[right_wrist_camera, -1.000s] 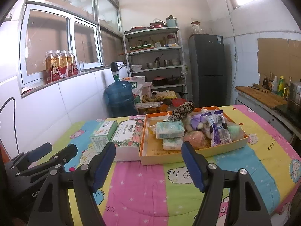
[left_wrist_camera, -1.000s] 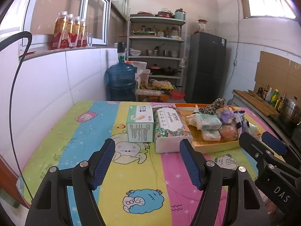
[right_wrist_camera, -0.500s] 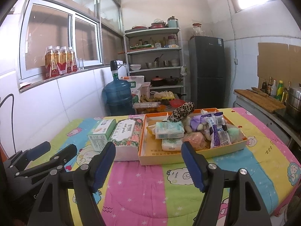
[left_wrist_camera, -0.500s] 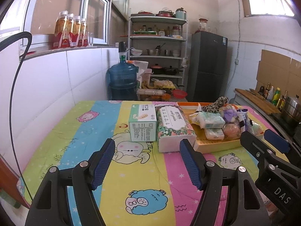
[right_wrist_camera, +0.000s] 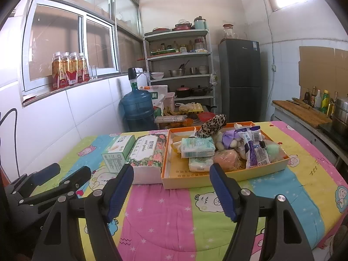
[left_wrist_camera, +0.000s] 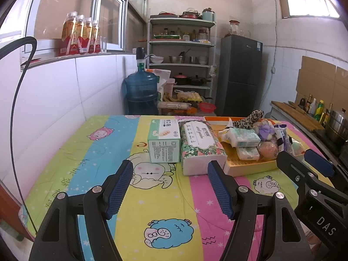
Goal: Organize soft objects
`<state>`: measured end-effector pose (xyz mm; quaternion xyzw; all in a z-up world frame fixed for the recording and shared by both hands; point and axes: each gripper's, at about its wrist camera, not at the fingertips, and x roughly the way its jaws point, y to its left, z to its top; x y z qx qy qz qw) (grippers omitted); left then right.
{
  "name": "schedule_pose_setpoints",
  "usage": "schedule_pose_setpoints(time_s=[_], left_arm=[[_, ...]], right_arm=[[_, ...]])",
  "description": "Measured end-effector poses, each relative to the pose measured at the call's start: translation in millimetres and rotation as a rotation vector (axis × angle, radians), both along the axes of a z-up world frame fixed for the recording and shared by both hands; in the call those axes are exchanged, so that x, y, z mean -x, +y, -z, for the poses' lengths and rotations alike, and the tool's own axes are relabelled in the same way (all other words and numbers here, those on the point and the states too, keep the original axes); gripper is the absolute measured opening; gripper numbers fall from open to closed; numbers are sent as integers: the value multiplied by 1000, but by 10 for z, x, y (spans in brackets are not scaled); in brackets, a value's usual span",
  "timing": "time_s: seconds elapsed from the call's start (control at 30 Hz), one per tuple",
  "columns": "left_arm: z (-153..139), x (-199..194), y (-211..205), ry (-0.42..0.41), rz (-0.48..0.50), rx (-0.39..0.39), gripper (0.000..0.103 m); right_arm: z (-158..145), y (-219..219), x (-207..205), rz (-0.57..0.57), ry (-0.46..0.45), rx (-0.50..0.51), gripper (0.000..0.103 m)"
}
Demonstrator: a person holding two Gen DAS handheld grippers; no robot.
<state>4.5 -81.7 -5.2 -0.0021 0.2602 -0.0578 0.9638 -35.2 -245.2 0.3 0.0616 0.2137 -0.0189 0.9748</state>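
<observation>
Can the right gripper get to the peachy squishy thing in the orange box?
Probably yes. The right gripper is open and empty, the peach soft item sits near the orange box's front wall, just ahead, and nothing lies on top of it.

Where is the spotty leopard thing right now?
The leopard-print soft thing sits at the back of the orange tray, in the middle of the right wrist view, just behind the pale green tissue pack and left of the purple plush.

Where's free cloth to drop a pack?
Free: the near cloth between the left gripper and the green box; the wall-side strip left of that box; the cloth right of the orange tray. Crowded: the tray's right half; the floral tissue pack touches it.
</observation>
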Motion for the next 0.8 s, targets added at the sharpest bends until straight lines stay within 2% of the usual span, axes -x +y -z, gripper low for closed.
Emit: schedule_pose_setpoints(time_s=[0.8], left_arm=[[35, -13, -22, 4, 3, -3, 73]], right_arm=[[20, 6, -23, 4, -4, 10, 72]])
